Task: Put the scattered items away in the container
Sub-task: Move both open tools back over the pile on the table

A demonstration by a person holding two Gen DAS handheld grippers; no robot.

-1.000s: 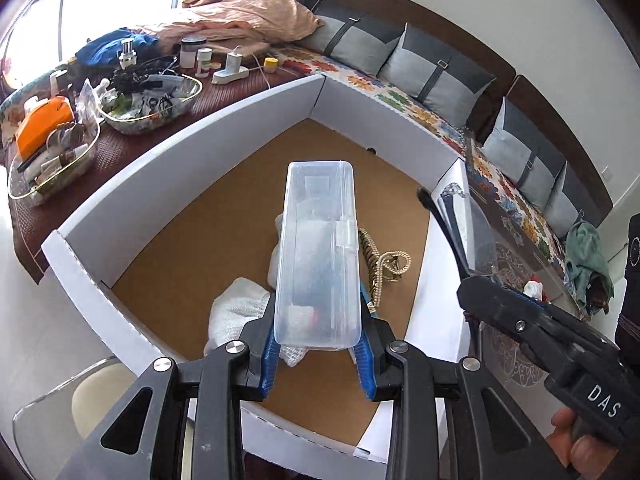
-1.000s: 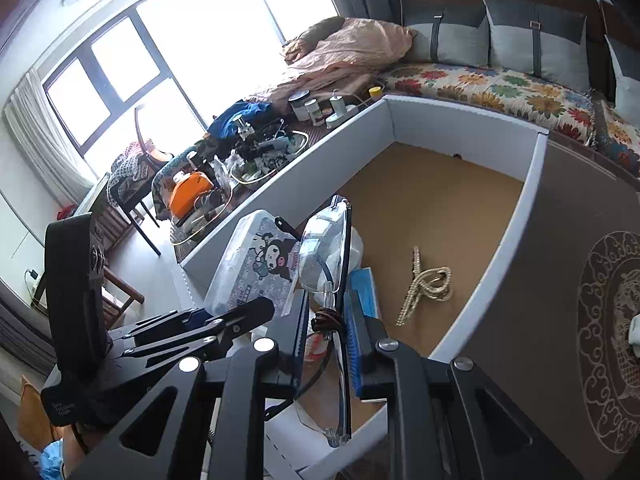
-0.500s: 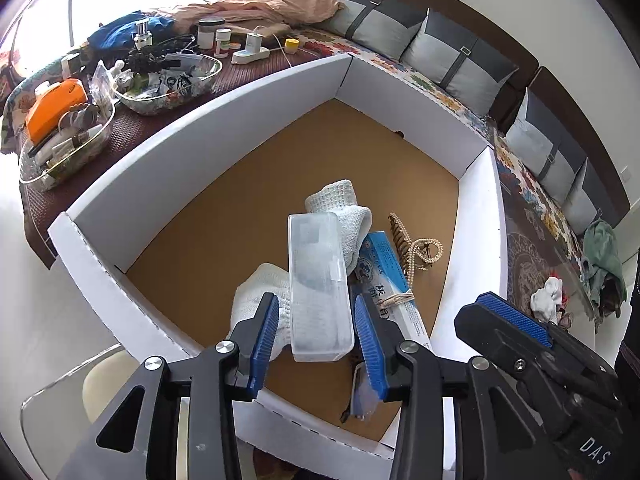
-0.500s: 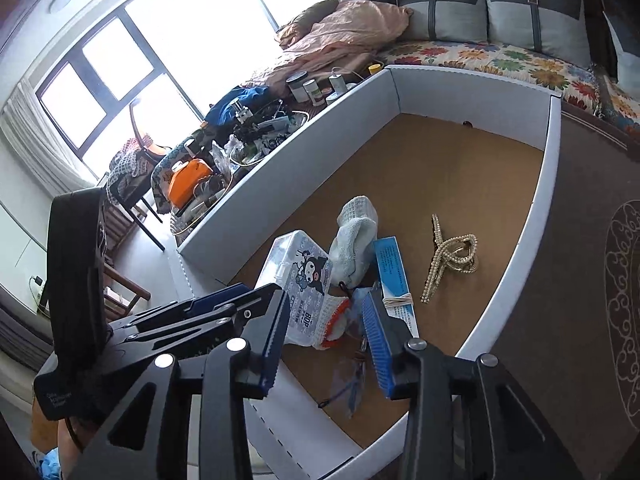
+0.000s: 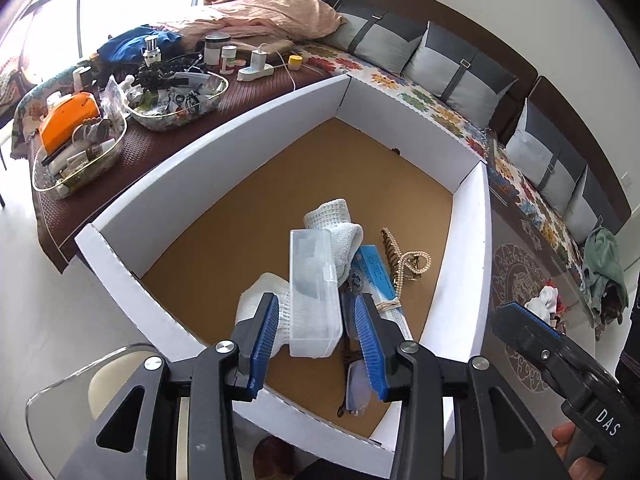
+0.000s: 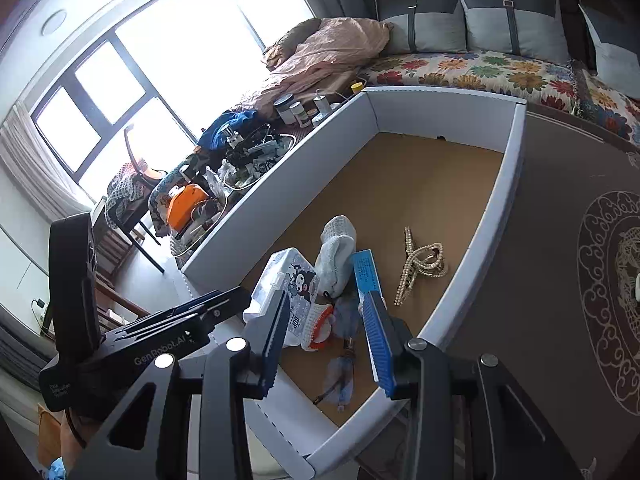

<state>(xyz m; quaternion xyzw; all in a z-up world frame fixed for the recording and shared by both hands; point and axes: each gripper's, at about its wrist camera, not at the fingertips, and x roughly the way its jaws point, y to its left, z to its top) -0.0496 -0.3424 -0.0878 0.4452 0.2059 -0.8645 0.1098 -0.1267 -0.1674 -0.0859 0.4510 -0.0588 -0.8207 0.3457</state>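
Observation:
A white-walled cardboard box point(image 5: 224, 152) with a brown floor holds several items. A clear plastic case point(image 5: 312, 292) lies on white socks point(image 5: 332, 224), with a blue carton point(image 5: 374, 272), a pearl hair claw point(image 5: 408, 264) and glasses point(image 5: 356, 388) near the front wall. My left gripper point(image 5: 316, 300) hovers open above the case, pads clear of it. My right gripper point(image 6: 327, 300) stands open above the glasses point(image 6: 340, 376), touching nothing. The right wrist view shows the case point(image 6: 288, 280) with a cartoon sticker, the socks point(image 6: 338, 248) and the claw point(image 6: 420, 266).
Left of the box, a dark table carries two cluttered trays point(image 5: 176, 100) point(image 5: 76, 160), jars and a charger. A sofa with grey cushions point(image 5: 460, 64) runs behind. A dark patterned tabletop point(image 6: 560, 240) borders the box on the right. A round chair seat point(image 5: 100, 384) sits below left.
The left gripper let go of the clear case, which now lies on the socks. The right gripper opened and dropped the glasses into the box. Both grippers pulled back.

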